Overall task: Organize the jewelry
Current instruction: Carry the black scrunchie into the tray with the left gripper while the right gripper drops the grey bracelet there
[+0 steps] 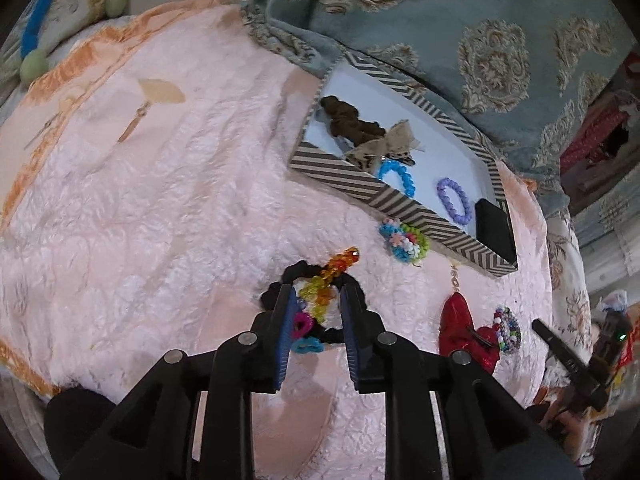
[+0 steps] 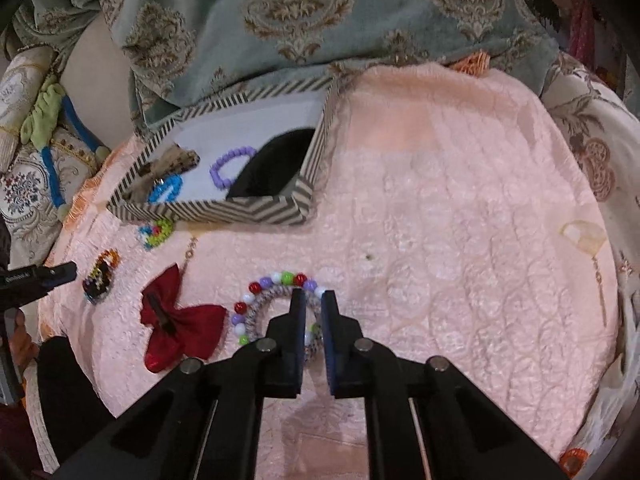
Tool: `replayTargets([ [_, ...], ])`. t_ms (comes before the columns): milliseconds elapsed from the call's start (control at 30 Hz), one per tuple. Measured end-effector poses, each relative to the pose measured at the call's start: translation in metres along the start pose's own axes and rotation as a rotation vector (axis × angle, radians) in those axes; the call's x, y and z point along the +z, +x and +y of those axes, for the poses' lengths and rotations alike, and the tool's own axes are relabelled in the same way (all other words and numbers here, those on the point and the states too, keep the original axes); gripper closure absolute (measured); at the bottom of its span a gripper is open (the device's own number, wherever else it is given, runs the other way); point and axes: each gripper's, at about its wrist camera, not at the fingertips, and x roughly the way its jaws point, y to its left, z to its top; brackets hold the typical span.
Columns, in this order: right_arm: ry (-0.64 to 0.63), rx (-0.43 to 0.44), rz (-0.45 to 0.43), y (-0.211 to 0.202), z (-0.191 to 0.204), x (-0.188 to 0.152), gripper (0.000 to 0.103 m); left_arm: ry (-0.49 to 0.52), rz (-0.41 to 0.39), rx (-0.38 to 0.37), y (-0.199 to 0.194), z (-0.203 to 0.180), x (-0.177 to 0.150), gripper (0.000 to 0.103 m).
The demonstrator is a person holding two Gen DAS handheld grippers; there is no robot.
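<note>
A striped box point(image 1: 394, 202) point(image 2: 224, 210) on the pink quilt holds a brown scrunchie point(image 1: 348, 118), a beige bow point(image 1: 384, 146), a blue bead bracelet point(image 1: 398, 174) point(image 2: 166, 192), a purple bead bracelet point(image 1: 454, 200) point(image 2: 226, 166) and a black case point(image 1: 494, 230) point(image 2: 272, 164). My left gripper point(image 1: 316, 298) is open around a black scrunchie with coloured beads point(image 1: 320, 288) lying on the quilt. My right gripper point(image 2: 313, 300) is nearly shut over a beaded scrunchie point(image 2: 264, 300); its rim lies between the fingers.
On the quilt lie a pastel flower bracelet point(image 1: 404, 240) point(image 2: 156, 232), a red bow clip point(image 1: 466, 330) point(image 2: 176, 320) and gold earrings point(image 1: 134, 124). A teal patterned blanket point(image 1: 460, 32) is bunched behind the box. Cushions lie at the far left.
</note>
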Motion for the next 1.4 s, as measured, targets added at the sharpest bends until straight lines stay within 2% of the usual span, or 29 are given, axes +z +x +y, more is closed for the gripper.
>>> replayTargets([
  [267,-0.02,0.036,-0.031,-0.016,0.008,0.007,0.095,0.063,0.029,-0.014,0.007,-0.024,-0.007,0.098],
  [400,-0.01,0.023,-0.01,-0.011,0.004,0.005,0.093,0.151,0.037,0.072,0.018,-0.043,-0.015,0.092],
  [433,-0.01,0.012,0.006,-0.008,0.003,0.004,0.09,0.172,0.045,0.1,0.023,-0.047,-0.018,0.091],
  [500,-0.016,-0.02,0.051,-0.001,0.001,0.001,0.066,0.198,0.049,0.135,0.03,-0.052,-0.02,0.09],
  [600,-0.023,-0.008,0.072,0.006,0.0,-0.006,0.064,0.238,0.042,0.197,0.038,-0.058,-0.022,0.089],
  [667,-0.023,-0.004,0.079,0.011,-0.001,-0.008,0.064,0.244,0.058,0.197,0.044,-0.06,-0.022,0.089],
  [733,-0.023,-0.024,0.092,0.018,-0.001,-0.011,0.066,0.24,0.083,0.182,0.052,-0.059,-0.022,0.089],
  [800,-0.028,-0.033,0.102,0.023,-0.001,-0.015,0.087,0.213,0.091,0.161,0.055,-0.054,-0.021,0.097],
  [833,-0.024,-0.031,0.103,0.023,-0.002,-0.017,0.09,0.188,0.089,0.145,0.053,-0.048,-0.018,0.103],
  [900,-0.017,-0.014,0.086,0.018,-0.003,-0.018,0.094,0.152,0.098,0.098,0.047,-0.041,-0.014,0.103],
  [933,-0.019,-0.008,0.078,0.014,-0.002,-0.017,0.095,0.123,0.093,0.055,0.039,-0.036,-0.011,0.103],
  [1167,-0.03,0.045,-0.036,-0.028,0.007,0.005,0.095,0.054,0.013,-0.116,-0.02,-0.028,0.006,0.103],
  [1400,-0.051,0.106,-0.09,-0.048,0.029,0.022,0.095,0.063,-0.052,-0.17,-0.051,-0.044,0.018,0.103],
])
